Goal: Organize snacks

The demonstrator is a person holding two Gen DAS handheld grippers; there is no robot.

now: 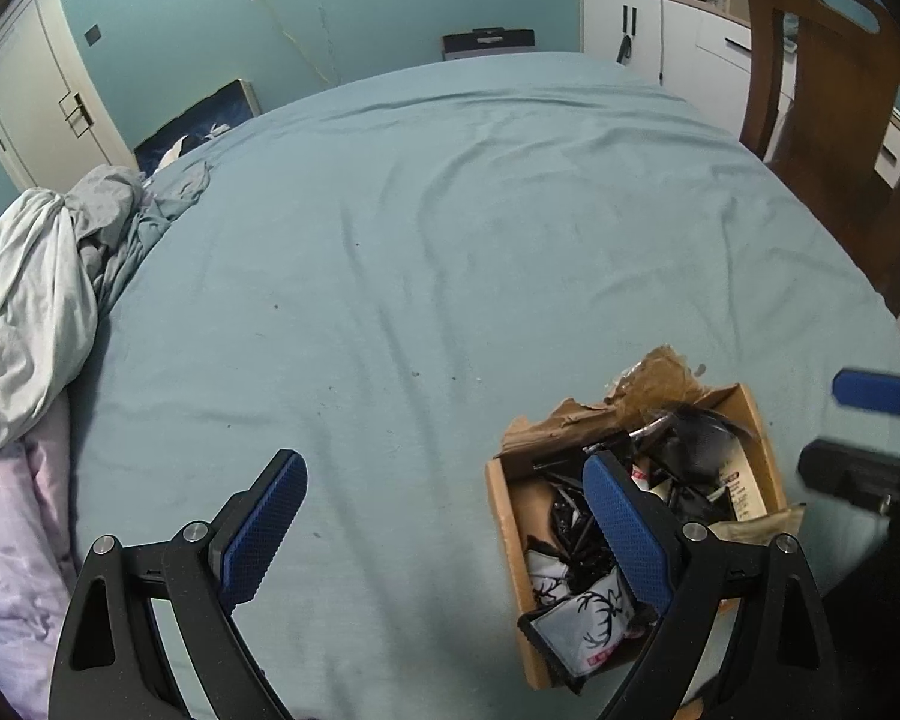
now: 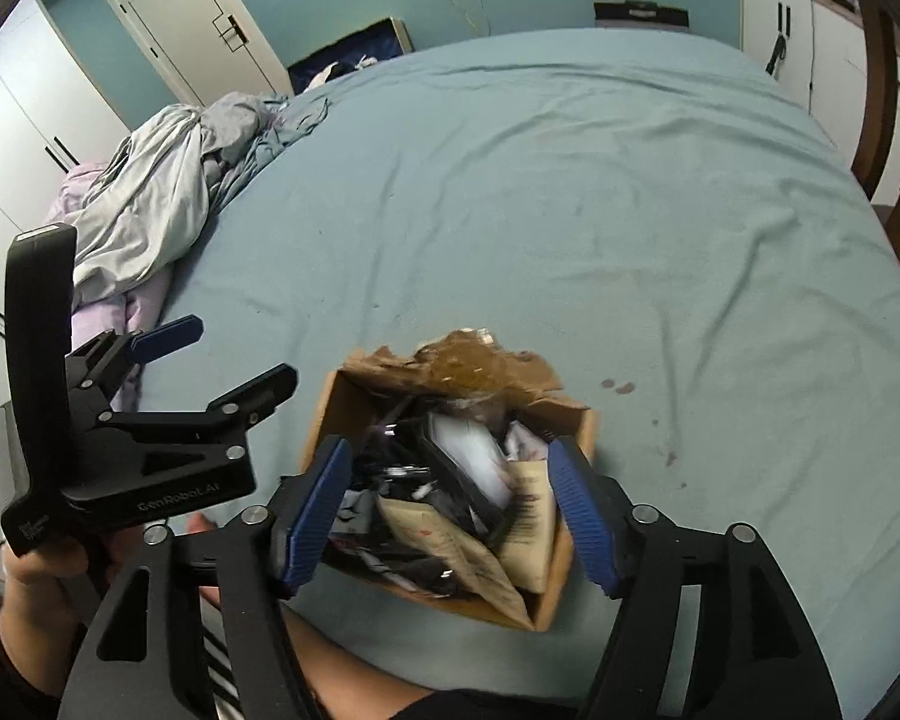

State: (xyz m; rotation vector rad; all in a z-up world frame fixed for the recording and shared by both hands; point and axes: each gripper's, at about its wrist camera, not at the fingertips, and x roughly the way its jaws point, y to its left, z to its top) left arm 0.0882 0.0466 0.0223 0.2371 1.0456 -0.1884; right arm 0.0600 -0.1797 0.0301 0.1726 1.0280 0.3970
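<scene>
Teal bedsheet [image 1: 450, 240] fills the room's middle; crumpled grey bedding [image 1: 42, 300] bunched at its left edge. Cardboard box [image 2: 324, 420] sits on the sheet near the person, flap torn. Snack packets [image 2: 468, 504] jumbled inside (blurred, labels unreadable). Right gripper [image 2: 450, 516] hangs over the box, jaws spread, empty. Left gripper [image 1: 444, 534] beside the box, jaws wide apart, one finger [image 1: 624, 534] hiding some packets.
</scene>
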